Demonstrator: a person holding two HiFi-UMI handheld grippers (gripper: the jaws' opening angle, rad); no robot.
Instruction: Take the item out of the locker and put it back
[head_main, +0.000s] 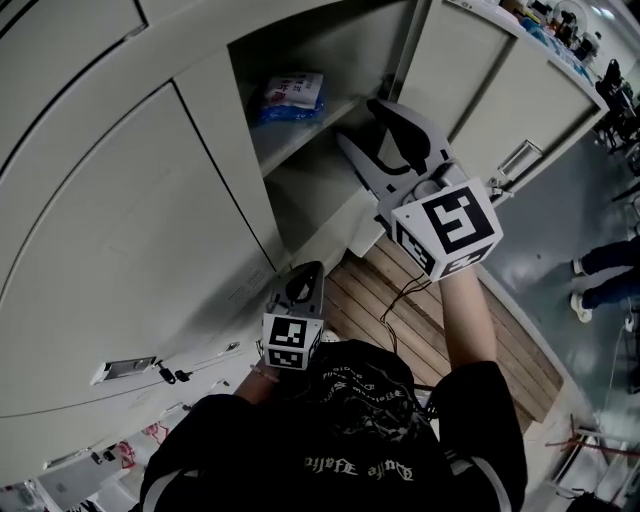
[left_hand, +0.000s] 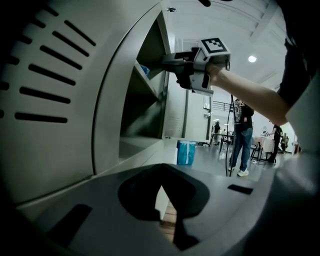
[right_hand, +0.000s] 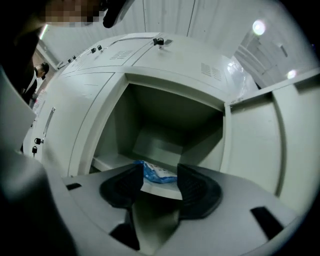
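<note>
Right claw (right_hand: 159, 170) spread and empty; blue packet (head_main: 288, 95) lies beyond it on locker shelf (head_main: 300, 128).

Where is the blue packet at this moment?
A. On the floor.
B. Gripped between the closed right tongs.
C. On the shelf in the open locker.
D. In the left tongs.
C: the packet lies on the shelf, and the right tongs stand open short of it.
</note>
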